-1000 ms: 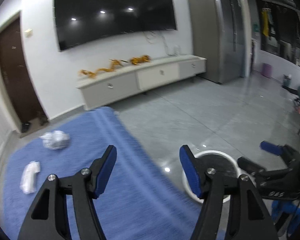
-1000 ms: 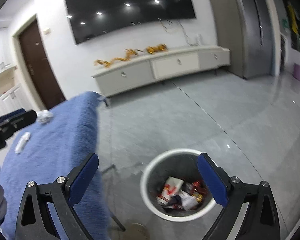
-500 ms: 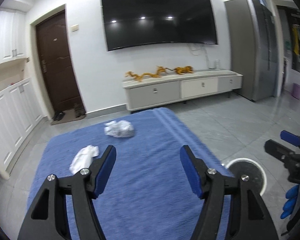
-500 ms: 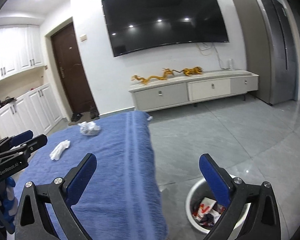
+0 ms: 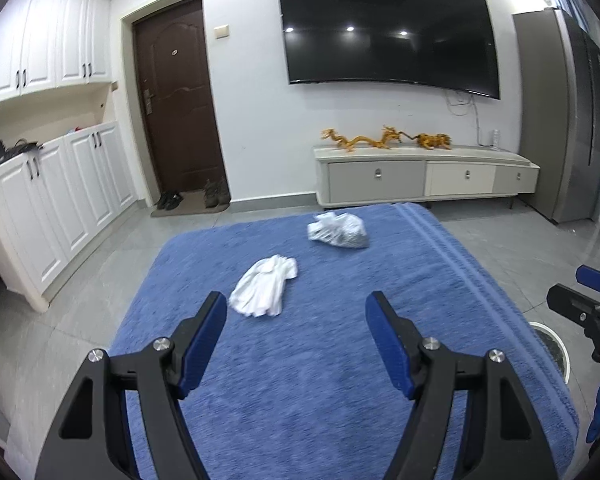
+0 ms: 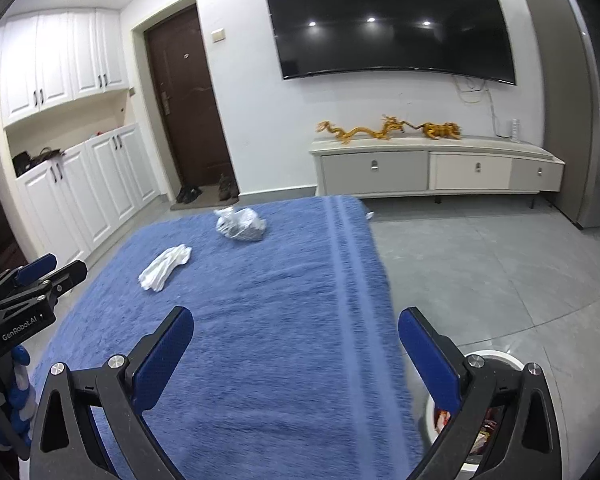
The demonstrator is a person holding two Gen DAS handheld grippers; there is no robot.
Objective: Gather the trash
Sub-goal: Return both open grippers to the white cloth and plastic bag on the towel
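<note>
While both grippers are hovering empty, the left gripper (image 5: 296,328) is opening and the right gripper (image 6: 296,352) gaping, white tissue (image 5: 265,291) and crumpled bag (image 5: 338,231) are lying toward the blue-covered table's (image 5: 340,400) far edge

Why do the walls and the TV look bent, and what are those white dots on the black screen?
Both wrist views use fisheye lenses, so the TV and the cupboards bow outward near the dark rounded corners. In both, the dots are ceiling lights mirrored in the screen. In the left wrist view the blue cloth looks smeared close up; in the right wrist view its stripes blur too, and the floor shows soft glare.
</note>
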